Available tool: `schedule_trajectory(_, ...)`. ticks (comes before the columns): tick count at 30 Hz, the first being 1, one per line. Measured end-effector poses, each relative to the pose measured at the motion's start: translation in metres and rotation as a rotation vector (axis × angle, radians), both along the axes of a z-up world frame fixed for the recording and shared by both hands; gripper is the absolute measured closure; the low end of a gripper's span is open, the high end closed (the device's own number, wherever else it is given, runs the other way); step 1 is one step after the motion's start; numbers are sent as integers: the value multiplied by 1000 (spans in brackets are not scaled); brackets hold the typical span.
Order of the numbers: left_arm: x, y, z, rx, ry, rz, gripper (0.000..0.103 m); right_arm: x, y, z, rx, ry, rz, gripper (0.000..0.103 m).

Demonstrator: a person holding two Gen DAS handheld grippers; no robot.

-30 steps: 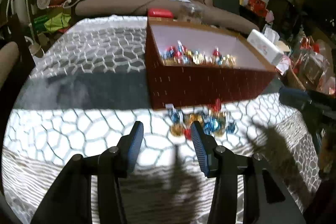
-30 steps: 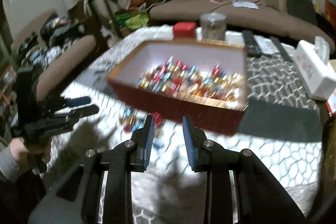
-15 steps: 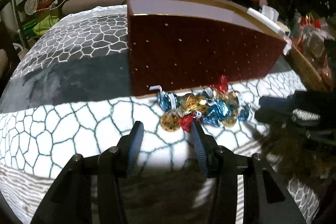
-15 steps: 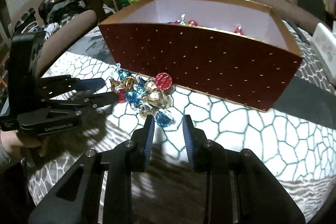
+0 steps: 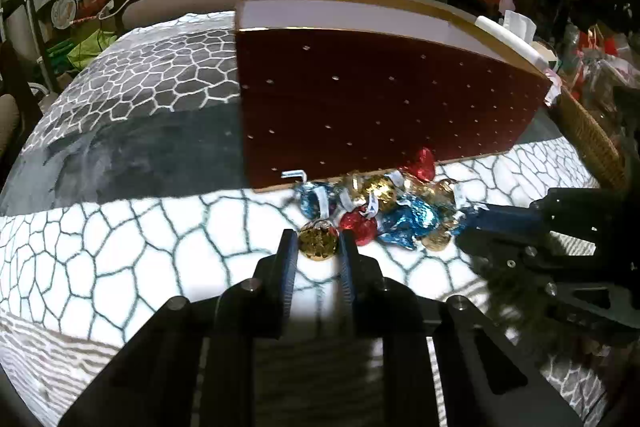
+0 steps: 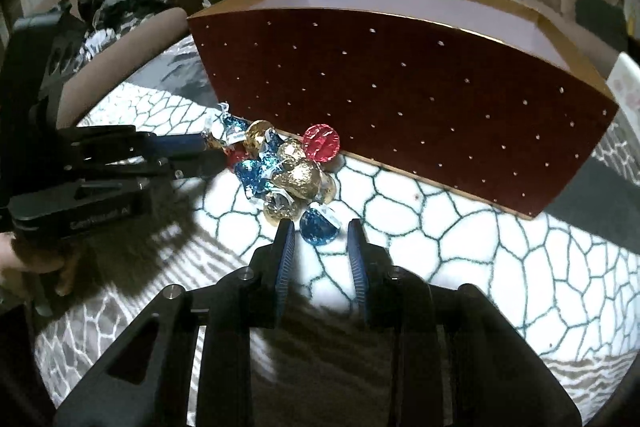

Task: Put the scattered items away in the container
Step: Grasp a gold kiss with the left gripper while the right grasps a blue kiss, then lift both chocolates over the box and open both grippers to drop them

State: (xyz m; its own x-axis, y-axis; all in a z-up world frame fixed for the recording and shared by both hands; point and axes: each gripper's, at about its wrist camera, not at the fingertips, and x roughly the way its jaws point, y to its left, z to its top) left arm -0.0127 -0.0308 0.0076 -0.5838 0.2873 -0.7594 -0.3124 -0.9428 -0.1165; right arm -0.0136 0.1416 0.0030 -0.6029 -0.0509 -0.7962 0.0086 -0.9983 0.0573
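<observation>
gold sweet (image 5: 319, 244): lies at the near edge of the heap, on the patterned worktop (image 5: 120, 247), right between the tips of the left tongs (image 5: 319, 247), whose pads press its two sides (a pinch, by the look of it).
blue sweet (image 6: 319, 225): nearest piece of the heap in the right view, lying at the tips of the right tongs (image 6: 319, 233); the jaws stand close either side of it, but whether the pads press it I cannot tell.
heap (image 5: 384, 205): foil-wrapped sweets strung along the foot of the box, its long axis running with the box's front wall.
box (image 5: 380, 99): dark red, straight beyond the heap from both tongs; each sweet must go up and over the front wall.
nearer hand: each has its own sweet; the left is plainly on its piece.
change: both tongs have just been closing, the left from wide apart; a second ago both views looked down into the box, now they face its wall low over the worktop.
</observation>
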Motion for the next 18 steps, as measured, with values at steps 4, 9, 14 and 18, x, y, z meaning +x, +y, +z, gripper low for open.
schedule_trajectory(4,-2,-11,-1,80,-28,31,82,3,-4,2,19,-1,2,85)
schedule_trajectory(9,4,-19,5,101,-37,48,82,9,3,15,-4,13,-12,85)
schedule_trajectory(14,16,-19,22,119,-17,39,82,18,10,35,-32,39,-30,85)
schedule_trajectory(18,26,-13,46,117,28,15,82,27,17,54,-50,62,-50,85)
